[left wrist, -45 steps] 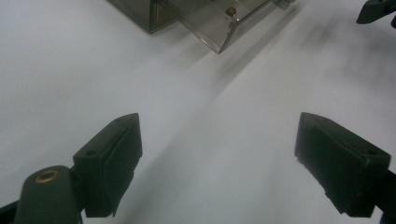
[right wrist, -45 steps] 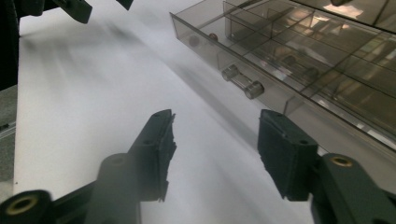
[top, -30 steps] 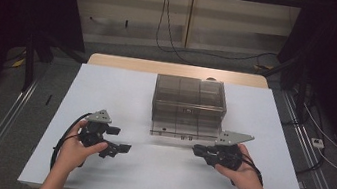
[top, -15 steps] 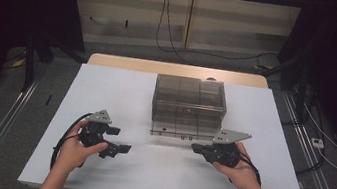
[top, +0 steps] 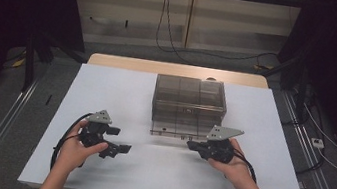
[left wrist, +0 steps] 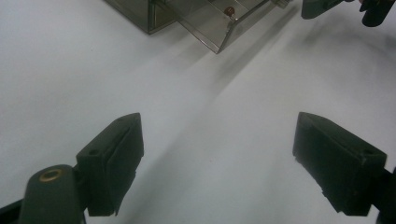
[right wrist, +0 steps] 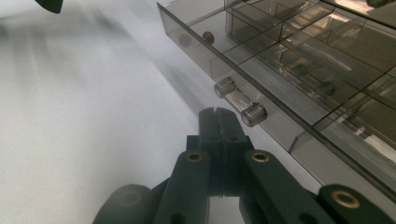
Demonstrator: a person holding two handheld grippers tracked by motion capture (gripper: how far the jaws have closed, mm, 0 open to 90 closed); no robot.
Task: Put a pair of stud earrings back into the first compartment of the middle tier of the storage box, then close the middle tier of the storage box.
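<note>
Right gripper (top: 192, 145) is seen shifted slightly left toward the drawer handle (right wrist: 240, 105) | desk (top: 121, 92): white | smoky compartment box (top: 190, 99) at desk centre, drawer (top: 176, 127) pulled out | left gripper (top: 120, 149): jaws apart, over bare desk | right jaws together, just beside handle

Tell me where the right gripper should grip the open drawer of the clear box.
Probably the clear bar handle on the drawer front, approached from the person's side. It stands off the panel, leaving room behind. The right gripper, jaws closed beside it, must open first.
</note>
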